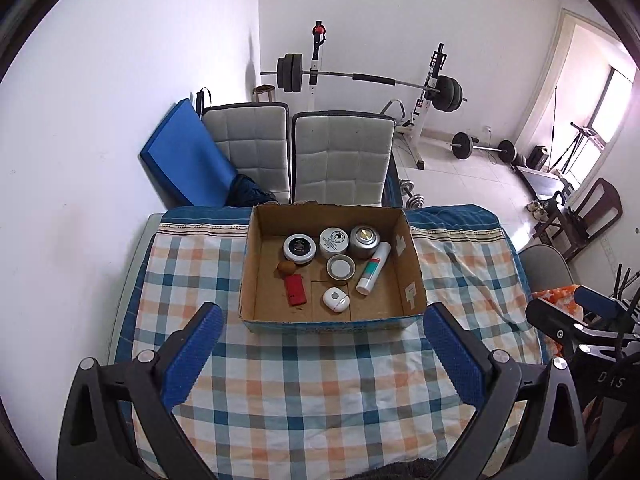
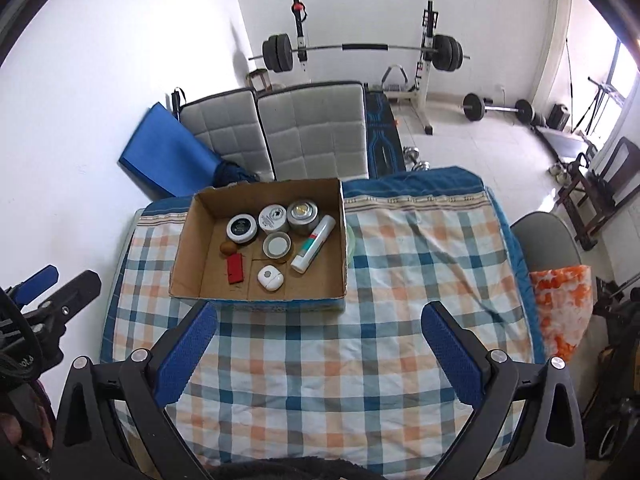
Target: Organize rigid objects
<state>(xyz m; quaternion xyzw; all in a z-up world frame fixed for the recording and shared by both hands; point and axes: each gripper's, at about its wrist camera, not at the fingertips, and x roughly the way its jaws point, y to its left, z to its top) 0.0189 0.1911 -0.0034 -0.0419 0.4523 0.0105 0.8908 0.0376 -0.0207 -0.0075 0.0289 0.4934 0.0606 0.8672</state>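
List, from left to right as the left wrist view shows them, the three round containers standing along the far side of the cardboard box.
Black-lidded jar → white-lidded tin → silver metal can.

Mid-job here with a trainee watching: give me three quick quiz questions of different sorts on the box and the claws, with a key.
1. True or false: the white tube stands upright in the box.
2. Multiple choice: which item lies nearest the box's front wall? A) the red block B) the white case C) the steel tin
3. Fill in: both the left claw and the right claw are ____ and hold nothing.

Key:
1. False; it lies on its side near the right wall.
2. B
3. open; they hang above the checked cloth, short of the box.
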